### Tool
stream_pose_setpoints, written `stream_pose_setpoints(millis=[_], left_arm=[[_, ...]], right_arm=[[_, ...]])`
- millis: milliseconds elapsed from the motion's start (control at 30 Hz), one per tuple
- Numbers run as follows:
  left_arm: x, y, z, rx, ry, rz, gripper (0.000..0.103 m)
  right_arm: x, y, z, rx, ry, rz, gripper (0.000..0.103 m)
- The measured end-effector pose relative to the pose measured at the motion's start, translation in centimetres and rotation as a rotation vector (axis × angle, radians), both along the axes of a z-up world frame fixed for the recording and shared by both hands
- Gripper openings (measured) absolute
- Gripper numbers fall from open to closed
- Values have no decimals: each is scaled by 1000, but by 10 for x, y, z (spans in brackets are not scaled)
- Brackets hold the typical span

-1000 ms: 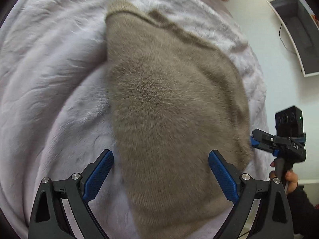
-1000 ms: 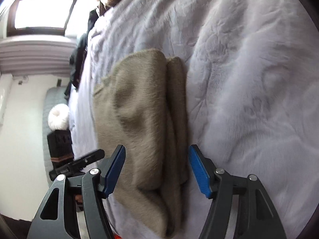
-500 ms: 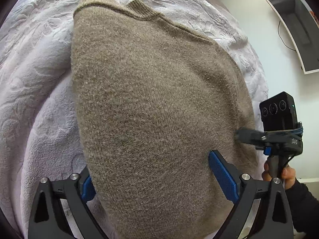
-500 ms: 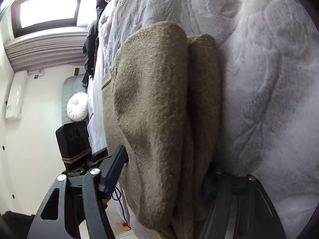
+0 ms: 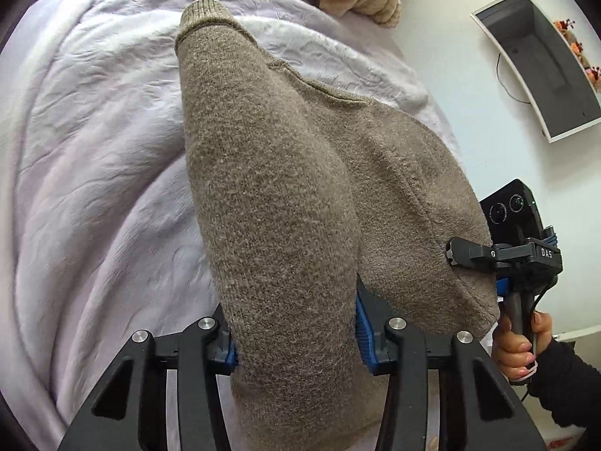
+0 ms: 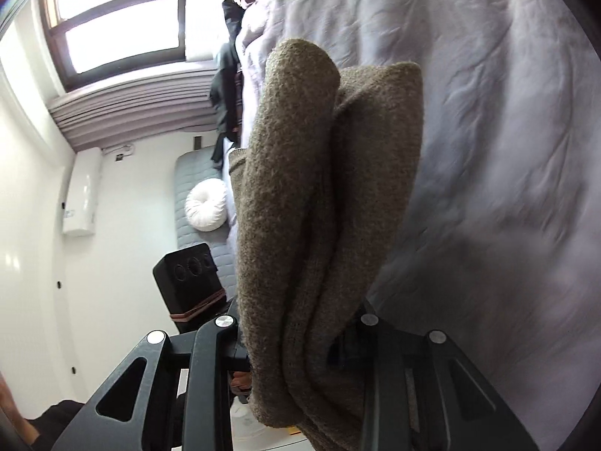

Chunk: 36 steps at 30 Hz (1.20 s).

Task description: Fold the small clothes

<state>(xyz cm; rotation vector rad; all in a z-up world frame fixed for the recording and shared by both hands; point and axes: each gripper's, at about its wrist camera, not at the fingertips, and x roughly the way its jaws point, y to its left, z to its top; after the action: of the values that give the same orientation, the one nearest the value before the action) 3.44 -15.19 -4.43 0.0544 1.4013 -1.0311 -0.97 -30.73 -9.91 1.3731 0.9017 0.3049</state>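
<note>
Pinching sweater (image 5: 285, 203) edges — both grippers

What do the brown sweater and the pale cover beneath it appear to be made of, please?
The brown sweater looks like a woolly knit: fuzzy, matte surface with a ribbed cuff; whether wool or synthetic is unclear. The pale cover looks like plush fleece or velvety fabric: soft sheen, embossed creases, short nap.

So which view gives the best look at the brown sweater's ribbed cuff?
The left wrist view. There the ribbed cuff tops a raised fold of the brown sweater, sharp against the pale blanket. The right wrist view shows only bunched folds of the sweater running up from its own jaws; no ribbing can be made out.
</note>
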Motion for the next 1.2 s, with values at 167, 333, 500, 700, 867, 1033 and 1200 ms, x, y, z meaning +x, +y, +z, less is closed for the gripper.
stream_pose_setpoints(millis=[167, 333, 500, 700, 867, 1033, 1200], left_arm=[[-14, 37, 17, 17, -3, 21, 48], [-30, 88, 17, 72, 15, 62, 48], [-42, 131, -1, 121, 61, 117, 49], [-52, 162, -32, 248, 64, 160, 52], [-52, 201, -19, 241, 34, 203, 54], [-47, 224, 0, 253, -62, 269, 54], [-37, 212, -3, 277, -98, 282, 54]], right_arm=[[-4, 35, 13, 25, -11, 41, 32], [-1, 80, 10, 38, 8, 88, 32], [12, 120, -5, 60, 49, 121, 32], [34, 141, -20, -78, 184, 196, 34], [25, 129, 5, -306, 281, 179, 67], [11, 118, 41, -413, 275, 58, 70], [19, 118, 20, -344, 281, 52, 27]])
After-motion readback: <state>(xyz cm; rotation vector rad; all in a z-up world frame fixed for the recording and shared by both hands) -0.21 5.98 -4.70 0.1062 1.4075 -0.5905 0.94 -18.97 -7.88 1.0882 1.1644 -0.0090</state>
